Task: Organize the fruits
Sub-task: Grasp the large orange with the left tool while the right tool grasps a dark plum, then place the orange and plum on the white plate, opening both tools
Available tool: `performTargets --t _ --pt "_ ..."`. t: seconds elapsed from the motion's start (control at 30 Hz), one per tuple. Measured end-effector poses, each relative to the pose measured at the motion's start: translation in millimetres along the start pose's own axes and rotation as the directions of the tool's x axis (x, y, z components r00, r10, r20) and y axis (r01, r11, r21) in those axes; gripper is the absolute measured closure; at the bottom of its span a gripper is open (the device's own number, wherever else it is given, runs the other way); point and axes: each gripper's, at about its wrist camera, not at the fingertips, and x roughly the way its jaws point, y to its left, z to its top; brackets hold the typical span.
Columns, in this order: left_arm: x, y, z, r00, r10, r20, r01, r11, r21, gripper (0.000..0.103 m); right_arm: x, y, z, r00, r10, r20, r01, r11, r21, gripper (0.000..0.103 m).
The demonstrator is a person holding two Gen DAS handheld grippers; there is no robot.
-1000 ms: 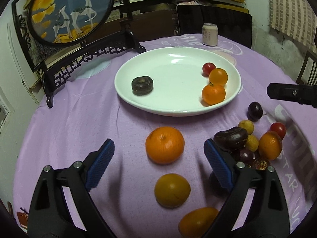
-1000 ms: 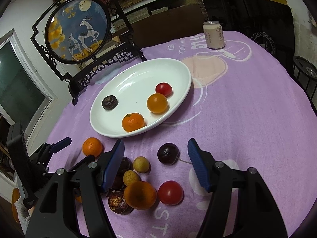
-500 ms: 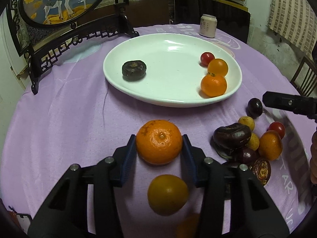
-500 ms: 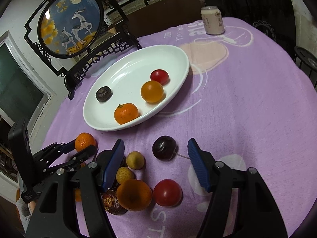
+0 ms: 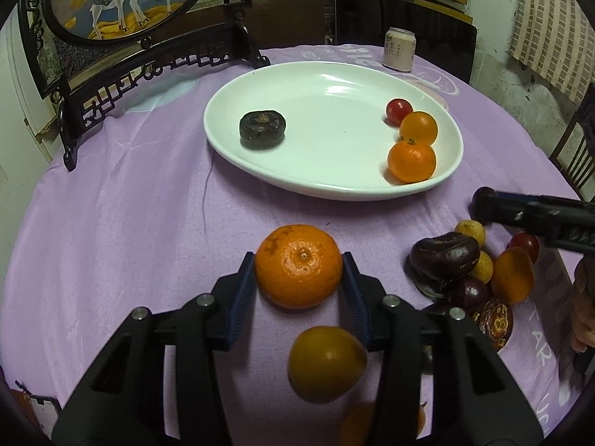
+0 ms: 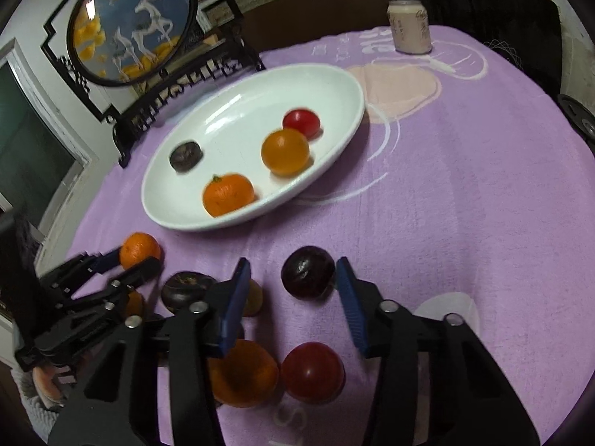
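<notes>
Left gripper point(image 5: 299, 265) angled down at the purple tablecloth point(image 5: 111, 223), pads pressed on both sides of a mandarin point(image 5: 299, 264) that sits on the cloth in front of the white plate point(image 5: 327, 186); clamped on it. Right gripper point(image 6: 292, 286) also tilted down, jaws have just been closing around a dark plum point(image 6: 308, 272). Right pad at the plum's edge, left pad still shows a gap, so not gripped yet. Plum lies on cloth near the plate rim. Plate holds a dark flat fruit point(image 5: 262, 128), a red tomato point(image 5: 398, 109), and two orange fruits. Loose fruit pile point(image 5: 472, 271) beside the right gripper. Frame is slightly blurred.
</notes>
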Motion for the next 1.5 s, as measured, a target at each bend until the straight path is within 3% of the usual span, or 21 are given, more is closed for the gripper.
performTargets --t 0.17,0.4,0.57,0.8,1.0,1.07,1.17,1.2,1.5 --pt "-2 0 0 1.0 -0.002 0.008 0.002 1.0 -0.004 0.057 -9 -2 1 1.0 0.014 0.026 -0.015 1.0 0.001 0.073" --pt "-32 -1 2 0.996 -0.019 0.091 0.02 1.0 -0.012 0.057 -47 -8 6 0.989 0.049 0.138 -0.055 0.998 0.036 0.073" --pt "-36 0 16 0.994 -0.014 0.105 0.017 1.0 -0.023 0.056 -62 -7 15 0.978 0.086 0.192 -0.1 0.993 0.067 0.073" --pt "-10 -11 53 0.996 -0.008 0.083 0.008 1.0 -0.004 0.056 -38 24 57 0.983 0.097 0.155 -0.102 0.995 0.022 0.072" --pt "16 -16 65 0.998 -0.005 0.055 0.004 1.0 0.019 0.056 8 45 87 0.992 0.078 0.101 -0.079 0.997 0.001 0.072" --pt "18 -16 68 0.998 -0.013 0.061 0.012 1.0 0.025 0.051 25 47 91 0.995 0.074 0.067 -0.074 0.997 -0.001 0.072" --pt "17 -16 69 0.997 -0.024 0.075 0.022 0.999 0.026 0.042 38 44 90 0.996 0.084 0.027 -0.085 0.996 0.022 0.063" --pt "16 -16 69 0.997 -0.026 0.076 0.023 0.999 0.032 0.042 38 42 89 0.996 0.084 0.026 -0.085 0.996 0.03 0.053" --pt "-1 1 53 0.995 0.008 0.098 -0.006 1.0 -0.015 0.032 -18 25 71 0.986 0.09 0.143 -0.097 0.994 0.044 0.049"
